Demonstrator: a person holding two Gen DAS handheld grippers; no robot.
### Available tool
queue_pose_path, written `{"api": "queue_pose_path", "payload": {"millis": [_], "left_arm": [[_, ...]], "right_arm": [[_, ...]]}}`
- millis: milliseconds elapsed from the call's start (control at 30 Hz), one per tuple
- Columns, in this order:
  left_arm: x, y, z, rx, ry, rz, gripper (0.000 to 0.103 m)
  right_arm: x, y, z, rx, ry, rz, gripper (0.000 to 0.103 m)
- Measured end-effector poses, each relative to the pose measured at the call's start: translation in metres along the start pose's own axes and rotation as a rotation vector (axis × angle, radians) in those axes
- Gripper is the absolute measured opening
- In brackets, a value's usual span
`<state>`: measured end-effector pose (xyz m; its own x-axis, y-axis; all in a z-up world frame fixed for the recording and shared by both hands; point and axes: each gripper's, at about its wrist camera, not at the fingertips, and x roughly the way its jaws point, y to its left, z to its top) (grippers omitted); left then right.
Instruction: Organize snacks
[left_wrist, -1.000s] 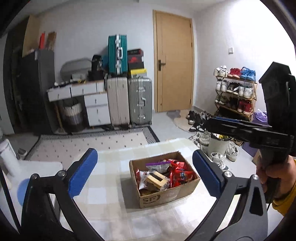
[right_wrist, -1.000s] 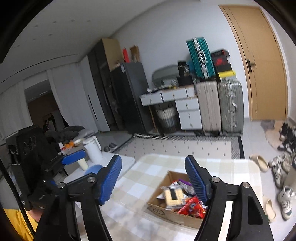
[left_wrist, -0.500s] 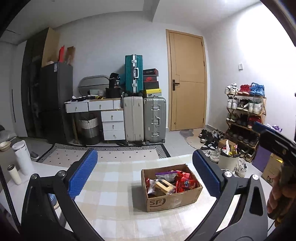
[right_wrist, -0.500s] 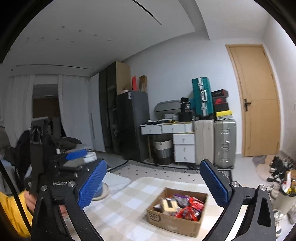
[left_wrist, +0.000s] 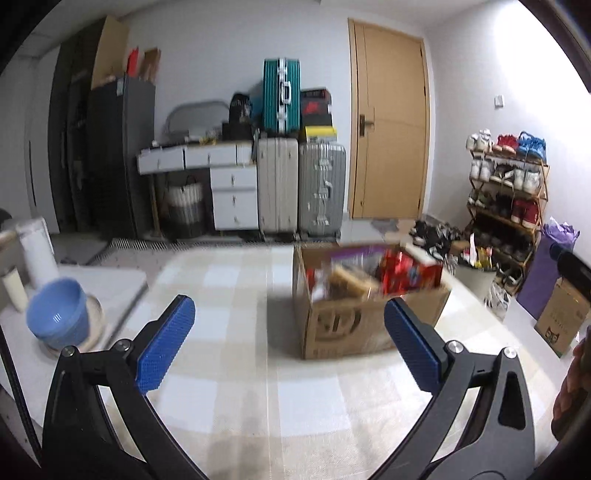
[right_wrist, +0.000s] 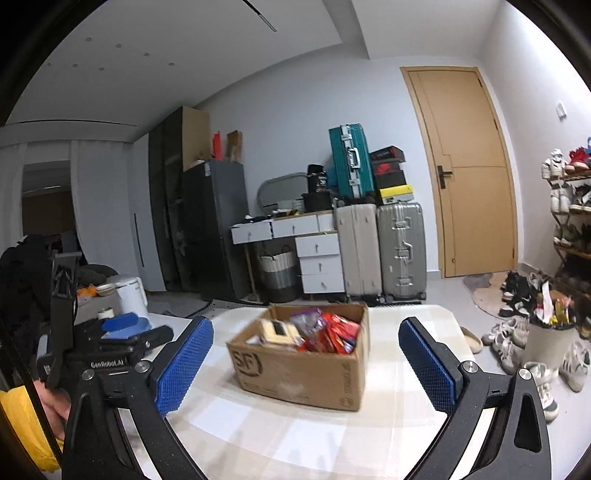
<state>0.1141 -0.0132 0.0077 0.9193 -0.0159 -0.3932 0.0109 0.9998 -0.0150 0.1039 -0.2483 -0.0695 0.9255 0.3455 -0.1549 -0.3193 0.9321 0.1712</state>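
Note:
A brown cardboard box (left_wrist: 354, 325) marked SF stands on the checked tablecloth (left_wrist: 236, 369), full of snack packs (left_wrist: 402, 269), mostly red, one purple, one tan. It also shows in the right wrist view (right_wrist: 306, 365), with the snack packs (right_wrist: 325, 328) inside. My left gripper (left_wrist: 290, 350) is open and empty, held short of the box and a little left of it. My right gripper (right_wrist: 304, 369) is open and empty, with the box between its blue pads. The left gripper also shows at the left of the right wrist view (right_wrist: 122, 332).
A blue bowl (left_wrist: 59, 317) sits on a white side surface left of the table, with a white kettle (right_wrist: 131, 295) behind it. Suitcases (left_wrist: 301, 184), a white desk and a door are at the back. A shoe rack (left_wrist: 506, 199) and loose shoes are at right.
Both grippers have dropped and come closer to the box, which now looks larger. The left wrist view is blurred by motion. Both jaws stay open.

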Motion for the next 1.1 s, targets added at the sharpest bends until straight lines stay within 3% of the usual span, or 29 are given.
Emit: {"api": "queue_pose_path", "payload": {"millis": [200, 400, 767, 1100], "left_arm": [[0.052, 0.004, -0.043, -0.011, 0.005, 0.033, 0.102], [0.068, 0.006, -0.065, -0.002, -0.043, 0.033, 0.102], [0.072, 0.003, -0.068, 0.027, -0.008, 0.021, 0.1], [0.066, 0.0, -0.07, 0.051, -0.032, 0.026, 0.101]], "right_arm": [[0.014, -0.003, -0.038, -0.039, 0.0, -0.034, 0.102], [0.022, -0.002, -0.061, -0.061, 0.008, -0.04, 0.102], [0.033, 0.005, -0.067, -0.1, 0.055, -0.034, 0.102], [0.035, 0.007, -0.063, -0.097, 0.062, -0.025, 0.102]]}}
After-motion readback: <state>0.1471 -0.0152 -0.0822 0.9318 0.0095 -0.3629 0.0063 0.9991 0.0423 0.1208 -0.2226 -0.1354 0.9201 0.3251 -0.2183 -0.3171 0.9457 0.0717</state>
